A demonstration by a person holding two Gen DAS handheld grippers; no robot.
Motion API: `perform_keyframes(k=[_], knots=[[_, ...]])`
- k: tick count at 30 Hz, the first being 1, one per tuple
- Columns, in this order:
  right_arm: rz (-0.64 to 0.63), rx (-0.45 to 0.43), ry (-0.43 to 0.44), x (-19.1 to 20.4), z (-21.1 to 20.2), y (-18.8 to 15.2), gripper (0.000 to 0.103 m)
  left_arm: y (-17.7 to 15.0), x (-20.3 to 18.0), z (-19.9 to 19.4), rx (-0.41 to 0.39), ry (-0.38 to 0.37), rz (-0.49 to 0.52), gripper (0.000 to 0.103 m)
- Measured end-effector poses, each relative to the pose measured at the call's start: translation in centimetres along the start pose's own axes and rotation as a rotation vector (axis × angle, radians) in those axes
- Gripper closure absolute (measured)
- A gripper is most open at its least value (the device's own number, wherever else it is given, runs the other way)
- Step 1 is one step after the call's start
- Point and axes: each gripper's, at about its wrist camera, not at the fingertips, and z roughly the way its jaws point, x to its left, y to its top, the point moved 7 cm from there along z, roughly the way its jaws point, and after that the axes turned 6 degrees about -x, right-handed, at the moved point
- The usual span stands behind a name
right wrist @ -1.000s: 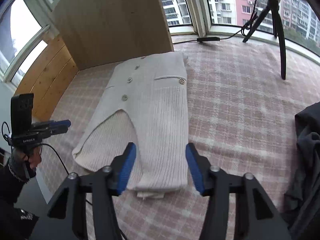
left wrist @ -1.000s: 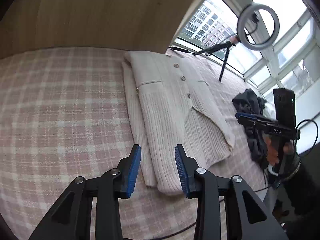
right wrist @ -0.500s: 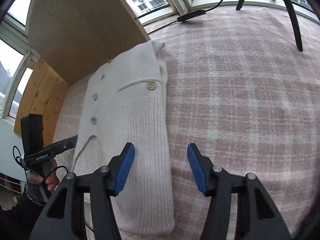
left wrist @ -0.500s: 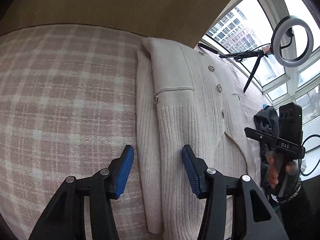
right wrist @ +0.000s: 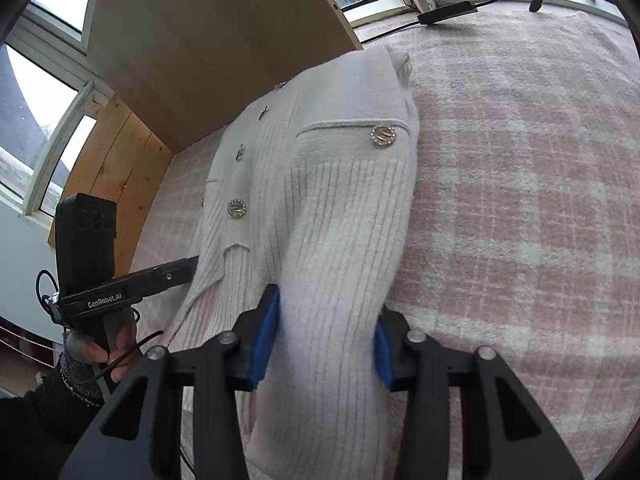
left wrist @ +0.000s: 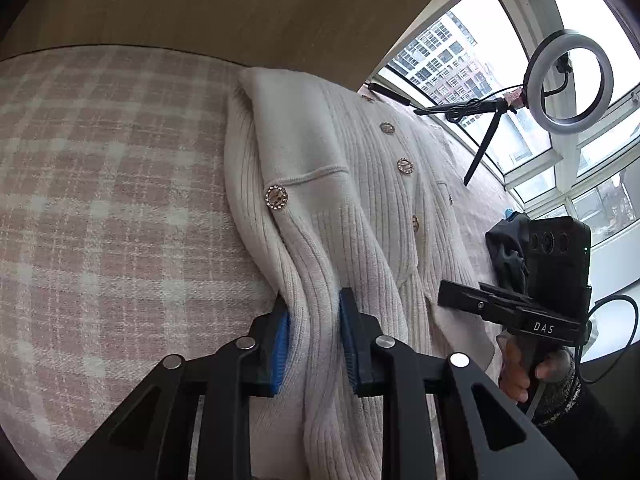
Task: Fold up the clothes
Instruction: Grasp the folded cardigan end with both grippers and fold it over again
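Note:
A cream ribbed cardigan (left wrist: 360,200) with round gold buttons lies lengthwise on the pink plaid bedspread (left wrist: 100,200), its sleeves folded in. My left gripper (left wrist: 314,334) is closing on the cardigan's left edge, and the knit bunches up between its blue pads. In the right wrist view the same cardigan (right wrist: 340,208) has its right edge bunched between the blue pads of my right gripper (right wrist: 326,342), whose jaws are closing too. Each view shows the other gripper held in a hand at the cardigan's far side.
A wooden board (left wrist: 240,12) stands behind the bed's head. A ring light on a tripod (left wrist: 568,88) stands at the window side. Dark clothing (left wrist: 508,248) lies heaped near the bed's right edge. A black cable and adapter (right wrist: 448,10) run along the window sill.
Both grippers came down onto the cardigan's side edges and their jaws narrowed from wide apart to pinching the knit, which now ridges up between the pads.

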Motion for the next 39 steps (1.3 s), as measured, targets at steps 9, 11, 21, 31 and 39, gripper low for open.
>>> perform_keyframes(k=[9, 11, 21, 31, 39], knots=[[-0.074, -0.064, 0.023, 5.9, 0.5, 1.0, 0.072, 2.1, -3.5, -2.2, -0.097, -0.052, 0.053, 0.087], [-0.063, -0.079, 0.05, 7.0, 0.0, 1.6, 0.072, 3.0, -3.1, -3.8, -0.131, -0.078, 0.023, 0.087], [-0.27, -0.126, 0.12, 18.8, 0.6, 3.5, 0.072, 5.3, 3.1, -14.0, -0.295, -0.059, -0.051, 0.087], [-0.402, -0.145, 0.227, 32.7, 8.6, 7.1, 0.073, 10.3, 14.0, -24.9, -0.458, 0.086, -0.039, 0.087], [-0.417, -0.073, 0.217, 37.1, 17.3, 5.7, 0.073, 10.2, 26.8, -25.8, -0.356, 0.495, -0.035, 0.087]])
